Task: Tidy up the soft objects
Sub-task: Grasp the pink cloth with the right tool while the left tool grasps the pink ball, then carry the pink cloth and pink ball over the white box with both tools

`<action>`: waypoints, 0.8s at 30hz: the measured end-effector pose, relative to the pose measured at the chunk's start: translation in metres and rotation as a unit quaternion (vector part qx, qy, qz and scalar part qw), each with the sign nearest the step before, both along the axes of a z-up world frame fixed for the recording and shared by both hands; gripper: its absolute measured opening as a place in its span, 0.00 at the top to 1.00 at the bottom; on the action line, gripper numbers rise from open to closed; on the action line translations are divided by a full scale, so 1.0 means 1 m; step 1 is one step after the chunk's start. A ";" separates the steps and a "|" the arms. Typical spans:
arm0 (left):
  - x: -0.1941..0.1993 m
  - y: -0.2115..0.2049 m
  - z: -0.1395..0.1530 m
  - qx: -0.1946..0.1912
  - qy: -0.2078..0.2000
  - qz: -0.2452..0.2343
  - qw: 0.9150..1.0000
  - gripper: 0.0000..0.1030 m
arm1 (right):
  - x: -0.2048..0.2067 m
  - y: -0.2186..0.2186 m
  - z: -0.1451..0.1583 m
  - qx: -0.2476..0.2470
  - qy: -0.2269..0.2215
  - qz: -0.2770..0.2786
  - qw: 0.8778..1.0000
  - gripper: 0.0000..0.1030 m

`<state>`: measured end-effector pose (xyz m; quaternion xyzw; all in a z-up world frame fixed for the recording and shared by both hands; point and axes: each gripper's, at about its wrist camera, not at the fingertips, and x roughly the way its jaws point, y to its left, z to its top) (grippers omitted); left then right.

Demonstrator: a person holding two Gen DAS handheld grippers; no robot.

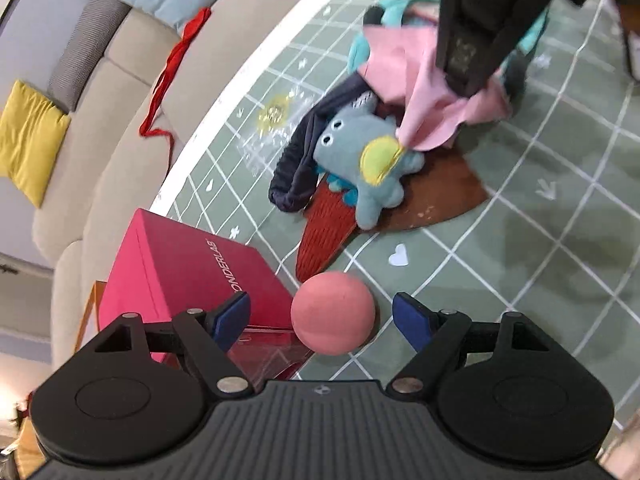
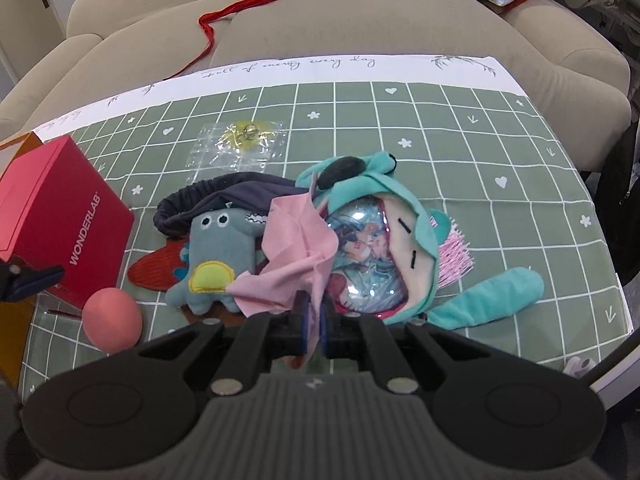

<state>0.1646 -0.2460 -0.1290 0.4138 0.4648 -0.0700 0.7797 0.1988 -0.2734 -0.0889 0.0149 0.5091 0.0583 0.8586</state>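
The right gripper [image 2: 314, 322], low in the centre of its own view, has its jaws pinched together on a fold of pink cloth [image 2: 296, 248]. The left gripper [image 1: 322, 316], at the bottom of its view, holds its blue pads [image 1: 410, 320] spread wide with nothing pressed between them.

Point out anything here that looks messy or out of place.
The soft things sit in one tangled heap: the pink cloth is draped over the blue plush monster and the teal plush hat. A red ribbon trails across the sofa, away from the rest.
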 end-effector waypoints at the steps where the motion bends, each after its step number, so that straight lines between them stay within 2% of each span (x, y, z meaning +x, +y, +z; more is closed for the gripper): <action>1: 0.003 -0.001 -0.002 0.001 0.006 0.007 1.000 0.08 | 0.000 -0.001 0.000 0.001 0.000 0.000 1.000 0.97; 5: 0.010 0.000 -0.007 -0.014 0.013 0.024 1.000 0.13 | 0.000 -0.003 -0.001 0.005 0.001 0.002 1.000 0.97; 6: 0.011 0.001 -0.007 -0.020 0.015 0.026 0.999 0.20 | 0.000 -0.003 0.000 0.005 0.001 0.003 1.000 0.97; 7: 0.012 0.004 -0.008 -0.033 0.023 0.033 0.999 0.34 | 0.001 -0.003 0.000 0.005 0.000 0.003 1.000 0.97; 8: 0.015 0.006 -0.009 -0.043 0.027 0.047 0.998 0.34 | 0.001 -0.003 0.000 0.006 0.000 0.003 1.000 0.97; 10: 0.016 0.012 -0.008 -0.050 0.006 0.057 0.997 0.49 | 0.001 -0.005 -0.001 0.010 0.001 0.000 1.000 0.97; 14: 0.015 0.022 -0.001 -0.078 0.003 0.067 0.995 0.51 | 0.001 -0.006 0.000 0.014 0.001 -0.001 1.000 0.97; 18: 0.017 0.041 0.015 -0.159 0.036 0.100 0.982 0.52 | 0.000 -0.007 0.000 0.015 0.001 -0.001 1.000 0.97; 22: 0.010 0.055 0.027 -0.210 0.060 0.112 0.969 0.52 | 0.000 -0.007 0.001 0.015 0.000 0.000 1.000 0.97; 24: 0.000 0.068 0.040 -0.271 0.070 0.110 0.954 0.52 | 0.000 -0.007 0.001 0.014 -0.001 0.001 1.000 0.97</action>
